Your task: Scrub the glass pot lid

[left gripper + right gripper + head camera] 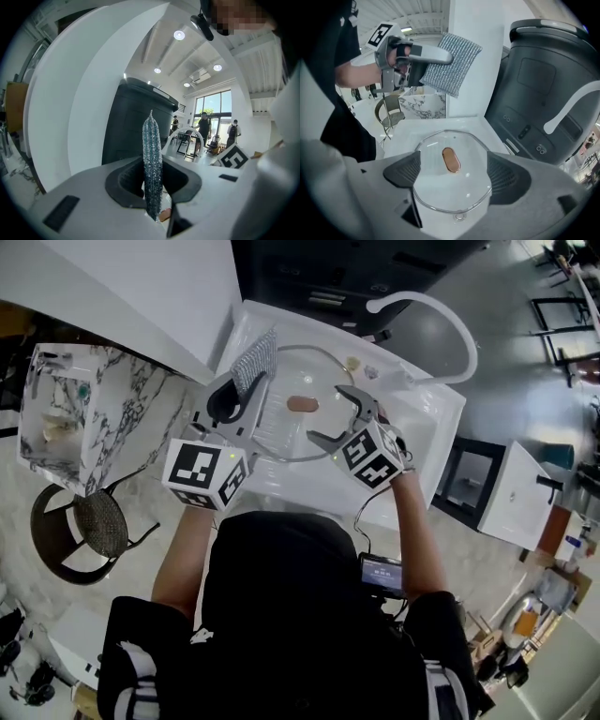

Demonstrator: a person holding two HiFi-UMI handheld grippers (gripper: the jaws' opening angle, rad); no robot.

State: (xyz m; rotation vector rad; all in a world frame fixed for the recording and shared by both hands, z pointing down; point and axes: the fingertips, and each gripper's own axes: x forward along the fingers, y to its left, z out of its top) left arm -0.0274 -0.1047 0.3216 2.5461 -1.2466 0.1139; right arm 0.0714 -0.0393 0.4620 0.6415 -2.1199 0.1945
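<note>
Right gripper (454,173): released, its 2 ribbed dark pads spread wide and touching nothing, held above the glass pot lid (451,187).
Left gripper (153,187): clenched on a scrub pad (152,154), raised at the upper left of the right gripper view.
Scrub pad: flat rectangle of silvery woven mesh, with a glittering, coarse texture. It shows as a thin upright edge in the left gripper view and as a broad face in the right gripper view.
Glass pot lid: round, clear, metal-rimmed, lying flat in the white sink (433,418), at the centre of the head view. An oval copper-coloured knob (450,160) sits at its middle.
Faucet (448,320): smooth white arc over the sink's far side, upper right of the head view.
Right gripper view alone: water drops on the glass, a small vent near the lid's rim, and both pads framing the lid.
Left gripper view alone: 3 people (204,127) standing by bright windows beyond a tall dark unit (133,122).
Head view alone: a marble-patterned table (89,399) and a round dark chair (94,526) at the left of the frame.
</note>
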